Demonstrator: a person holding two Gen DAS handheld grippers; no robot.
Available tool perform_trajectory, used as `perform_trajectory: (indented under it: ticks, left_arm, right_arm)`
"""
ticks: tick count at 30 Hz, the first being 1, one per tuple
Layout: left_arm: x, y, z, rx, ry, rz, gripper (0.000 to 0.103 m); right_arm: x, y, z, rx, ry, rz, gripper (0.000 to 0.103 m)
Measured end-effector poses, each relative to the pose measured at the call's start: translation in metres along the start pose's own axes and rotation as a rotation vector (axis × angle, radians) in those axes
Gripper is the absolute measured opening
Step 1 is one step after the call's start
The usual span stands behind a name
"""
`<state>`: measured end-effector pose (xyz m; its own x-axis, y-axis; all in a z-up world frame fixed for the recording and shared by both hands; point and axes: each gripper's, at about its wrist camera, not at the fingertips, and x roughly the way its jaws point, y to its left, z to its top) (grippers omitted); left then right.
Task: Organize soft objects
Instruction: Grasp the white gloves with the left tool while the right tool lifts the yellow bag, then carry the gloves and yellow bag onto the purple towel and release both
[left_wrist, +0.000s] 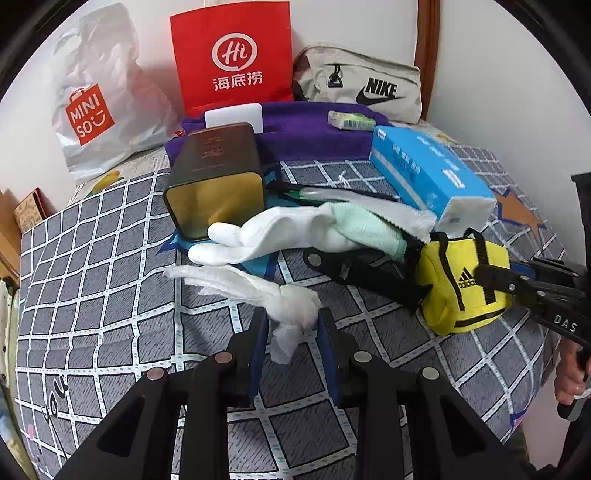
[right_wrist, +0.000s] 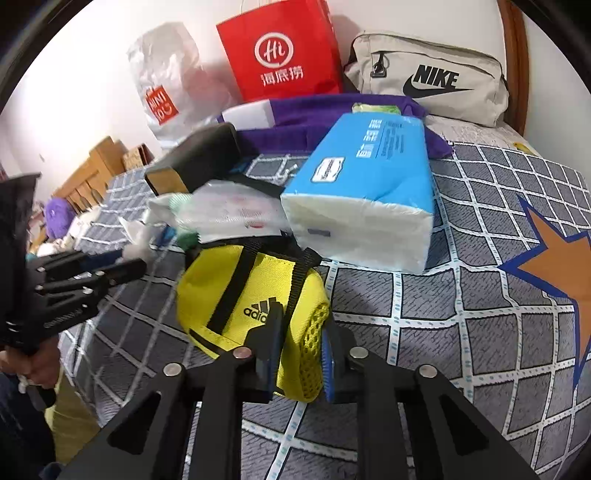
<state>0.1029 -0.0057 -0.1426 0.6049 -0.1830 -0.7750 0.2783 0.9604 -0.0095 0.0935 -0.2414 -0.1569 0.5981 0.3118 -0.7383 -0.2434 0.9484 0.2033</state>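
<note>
On the checked bedspread (left_wrist: 110, 258) my left gripper (left_wrist: 291, 317) is shut on a crumpled white tissue (left_wrist: 284, 299), which trails off to the left. Behind it lie white socks (left_wrist: 266, 236) and a mint cloth (left_wrist: 365, 229). My right gripper (right_wrist: 301, 332) is shut on the mesh end of a small yellow Adidas bag (right_wrist: 251, 291); the bag also shows at the right of the left wrist view (left_wrist: 458, 284). A blue tissue pack (right_wrist: 369, 192) lies just behind the bag.
A dark tin box (left_wrist: 218, 177), a purple towel (left_wrist: 306, 133), a red paper bag (left_wrist: 232, 55), a Miniso plastic bag (left_wrist: 96, 103) and a beige Nike pouch (left_wrist: 362, 85) stand at the back by the wall. Wooden furniture (right_wrist: 96, 166) is left of the bed.
</note>
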Motion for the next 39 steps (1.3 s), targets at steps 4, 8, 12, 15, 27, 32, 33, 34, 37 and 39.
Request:
perform_trajectory:
  ticks: [4,8,12,15,27,32,33,34,37,39]
  left_arm:
    - [-0.007,0.004,0.004,-0.011,-0.023,-0.009,0.024]
    - [-0.018,0.012,0.007,-0.034,-0.047,-0.024,0.024]
    - [-0.027,0.018,0.013,-0.049,-0.066,-0.023,0.024]
    - [-0.034,0.024,0.017,-0.071,-0.083,-0.032,0.024]
    - [-0.042,0.041,0.040,-0.121,-0.103,-0.023,0.024]
    - [-0.045,0.044,0.053,-0.120,-0.100,-0.006,0.024]
    - [-0.046,0.046,0.057,-0.123,-0.100,-0.005,0.024]
    - [-0.046,0.046,0.060,-0.125,-0.100,-0.003,0.024]
    - [-0.046,0.047,0.071,-0.123,-0.100,0.002,0.024]
    - [-0.045,0.047,0.080,-0.118,-0.100,0.005,0.024]
  right_arm:
    - [-0.017,0.001,0.003,-0.013,-0.021,-0.005,0.016]
    - [-0.033,0.005,0.008,-0.040,-0.043,-0.027,0.016]
    - [-0.043,0.005,0.015,-0.039,-0.058,-0.043,0.015]
    - [-0.052,0.006,0.021,-0.048,-0.075,-0.042,0.015]
    - [-0.070,0.015,0.058,-0.097,-0.140,-0.053,0.015]
    - [-0.068,0.012,0.075,-0.090,-0.147,-0.058,0.015]
    - [-0.068,0.011,0.079,-0.087,-0.150,-0.056,0.015]
    - [-0.068,0.010,0.083,-0.082,-0.153,-0.054,0.015]
    - [-0.068,0.009,0.094,-0.077,-0.157,-0.045,0.015]
    - [-0.068,0.009,0.102,-0.076,-0.161,-0.041,0.015]
